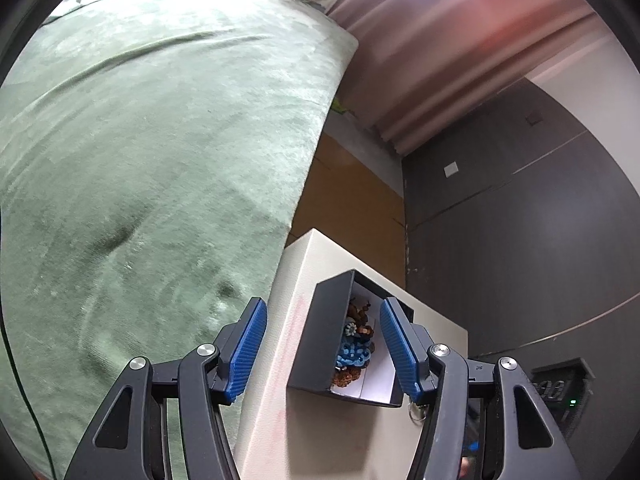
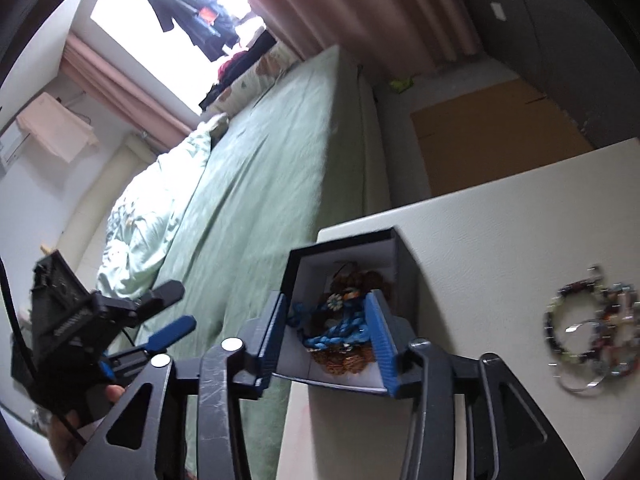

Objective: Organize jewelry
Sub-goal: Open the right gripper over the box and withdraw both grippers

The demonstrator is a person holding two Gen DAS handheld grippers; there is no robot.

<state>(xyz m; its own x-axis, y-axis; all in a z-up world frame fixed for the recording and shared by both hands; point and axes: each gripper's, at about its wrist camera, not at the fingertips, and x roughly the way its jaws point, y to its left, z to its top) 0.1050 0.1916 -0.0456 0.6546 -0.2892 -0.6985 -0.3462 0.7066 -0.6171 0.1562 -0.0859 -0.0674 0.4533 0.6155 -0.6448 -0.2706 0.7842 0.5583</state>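
Note:
A small black box [image 1: 316, 340] with a white lining stands on the white table [image 1: 288, 280] near the bed-side edge. Inside it lie blue beaded jewelry [image 1: 354, 350] and brown beads. My left gripper [image 1: 322, 304] is open in front of the box, with one pad on each side of it and nothing held. In the right wrist view, my right gripper [image 2: 327, 298] hangs open over the box [image 2: 406, 264]. The blue beads [image 2: 340, 334] lie in the box between its pads. A pile of bracelets [image 2: 584, 328] rests on the table to the right. The left gripper [image 2: 176, 312] shows at the left, held by a hand.
A bed with a green cover [image 1: 160, 160] runs right along the table's left side. Beyond the table are brown cardboard on the floor [image 1: 352, 200], a dark wall [image 1: 520, 220] and pink curtains [image 1: 440, 40]. A dark device with a green light [image 1: 560, 392] sits at the lower right.

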